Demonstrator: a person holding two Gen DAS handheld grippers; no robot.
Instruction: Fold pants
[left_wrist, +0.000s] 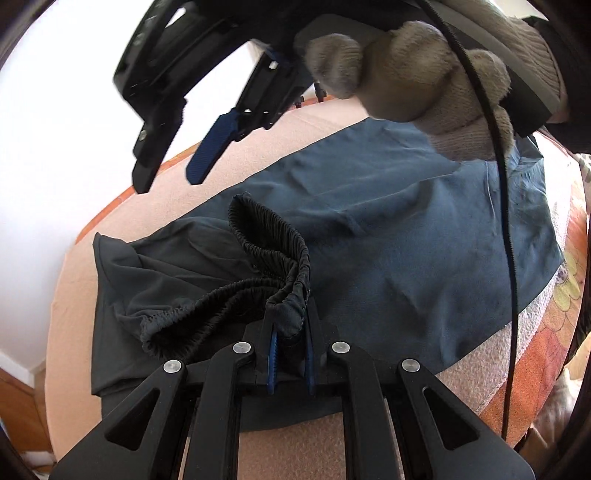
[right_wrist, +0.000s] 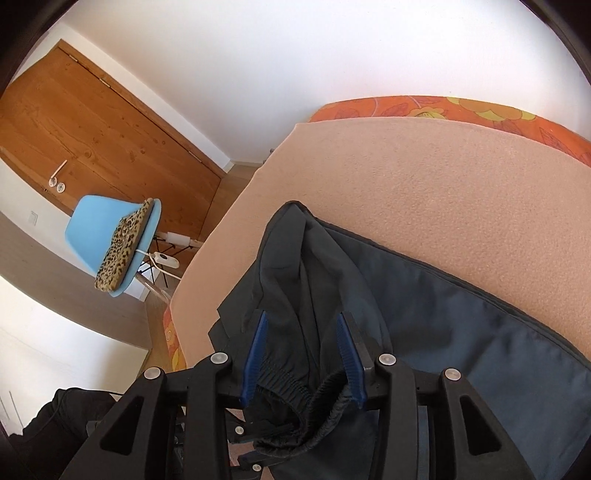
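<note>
Both grippers are black plastic linkages with round silver screw heads at the joints and blue ribbed pads lining the fingers (right_wrist: 255, 354). Behind the right gripper (left_wrist: 171, 170), a hand (left_wrist: 424, 92) wears a grey-beige knitted glove, and a thin black cable (left_wrist: 506, 206) hangs past it.

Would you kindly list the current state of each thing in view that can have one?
Pants: spread on the bed, waist end bunched and lifted.
Waistband: scrunched, pinched at one spot.
Left gripper: shut on the waistband.
Right gripper: open, above the pants, holding nothing.
Door: closed.
Chair: cushion on its seat.
</note>
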